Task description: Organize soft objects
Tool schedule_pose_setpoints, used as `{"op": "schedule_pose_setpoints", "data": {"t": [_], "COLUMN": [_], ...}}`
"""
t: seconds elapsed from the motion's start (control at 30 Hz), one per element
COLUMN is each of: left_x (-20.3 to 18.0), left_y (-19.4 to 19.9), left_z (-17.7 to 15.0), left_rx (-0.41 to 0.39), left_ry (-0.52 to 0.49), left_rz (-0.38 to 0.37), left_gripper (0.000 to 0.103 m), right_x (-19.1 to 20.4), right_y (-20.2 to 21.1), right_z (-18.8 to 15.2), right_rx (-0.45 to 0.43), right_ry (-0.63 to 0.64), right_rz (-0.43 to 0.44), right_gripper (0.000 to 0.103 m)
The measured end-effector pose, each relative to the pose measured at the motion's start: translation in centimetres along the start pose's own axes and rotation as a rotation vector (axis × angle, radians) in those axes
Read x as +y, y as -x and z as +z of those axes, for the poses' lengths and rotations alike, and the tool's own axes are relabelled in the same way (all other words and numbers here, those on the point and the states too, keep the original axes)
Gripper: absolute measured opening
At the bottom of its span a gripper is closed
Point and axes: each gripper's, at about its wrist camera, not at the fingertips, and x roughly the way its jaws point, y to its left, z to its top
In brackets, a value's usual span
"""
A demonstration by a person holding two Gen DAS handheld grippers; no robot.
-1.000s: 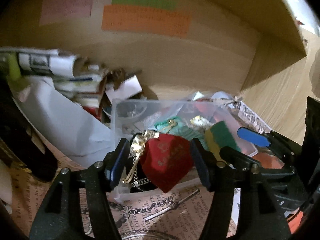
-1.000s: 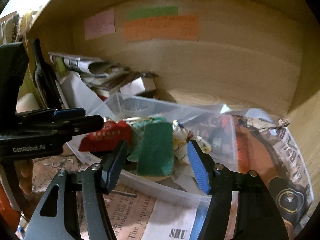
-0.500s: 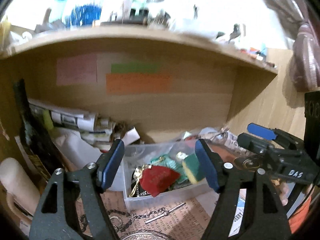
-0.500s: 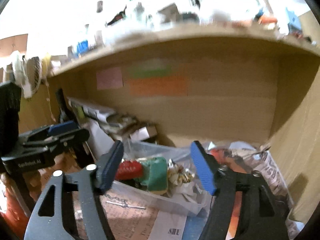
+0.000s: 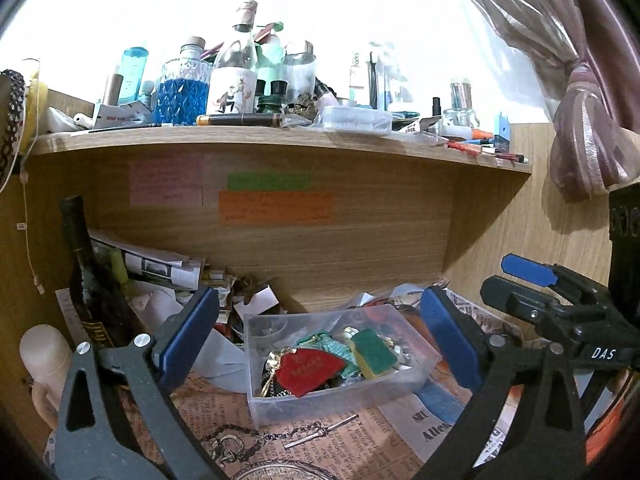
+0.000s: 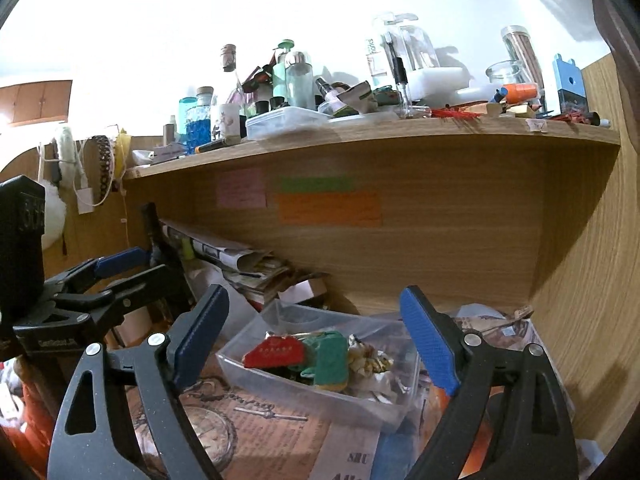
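Observation:
A clear plastic box [image 5: 416, 380] stands on the newspaper-covered desk under a shelf. In it lie a red pouch [image 5: 308, 372], a green and yellow sponge [image 5: 374, 354], a teal knitted piece [image 5: 332, 346] and gold trinkets. My left gripper [image 5: 320, 340] is open and empty, back from the box. My right gripper [image 6: 316, 340] is open and empty too, back from the box [image 6: 240, 364]; the red pouch [image 6: 276, 354] and the sponge [image 6: 332, 360] show between its fingers. The right gripper's side shows at the right of the left wrist view.
A dark bottle [image 5: 86, 276] and piled papers [image 5: 160, 268] fill the back left. A chain with a bar [image 5: 304, 438] lies in front of the box. The shelf above [image 5: 280, 140] carries many bottles and jars. A wooden side wall [image 6: 580, 280] closes the right.
My left gripper let go of the red pouch, which now lies in the box. Both grippers pulled back and up, away from the box, and stand wide open.

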Motion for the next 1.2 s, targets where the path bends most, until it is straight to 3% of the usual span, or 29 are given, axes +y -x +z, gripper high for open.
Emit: {"op": "schedule_pose_setpoints", "data": {"t": [0.13, 0.33, 1.2], "left_x": [-0.18, -0.32, -0.72], "left_y": [0.16, 0.21, 0.16], "left_z": [-0.19, -0.39, -0.58], "left_rx": [0.005, 0.011, 0.014], "left_ry": [0.001, 0.003, -0.003], "left_rz": [-0.007, -0.001, 0.006], "left_gripper": [0.103, 0.103, 0.103], "right_x": [-0.11, -0.03, 0.45], "right_y": [0.4, 0.71, 0.79], "right_z": [-0.11, -0.29, -0.31], "right_rx": [0.001, -0.01, -0.012], "right_ry": [-0.006, -0.009, -0.007], "right_rz": [0.004, -0.003, -0.004], "right_gripper": [0.087, 0.096, 0.098]}}
